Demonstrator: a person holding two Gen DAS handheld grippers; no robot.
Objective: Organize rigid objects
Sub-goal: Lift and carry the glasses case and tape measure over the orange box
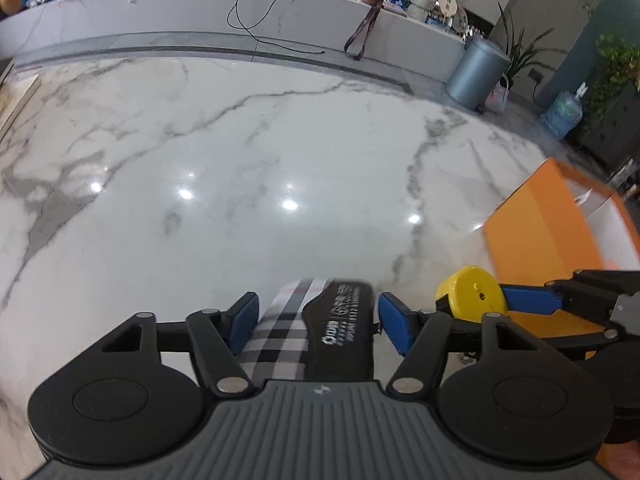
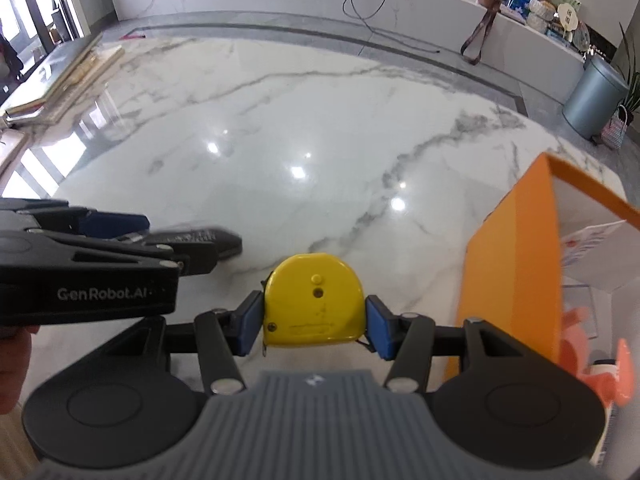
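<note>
My right gripper is shut on a yellow tape measure and holds it above the marble table, just left of an orange box. The tape measure also shows in the left wrist view, with the right gripper beside the box. My left gripper stands open around a black case with white lettering that lies on a plaid cloth or pouch; its pads do not touch the case. The left gripper and the case show at the left of the right wrist view.
The white marble table stretches ahead. The orange box holds a white leaflet and an orange plastic item. Flat boards lie at the table's far left. A grey bin stands beyond the table.
</note>
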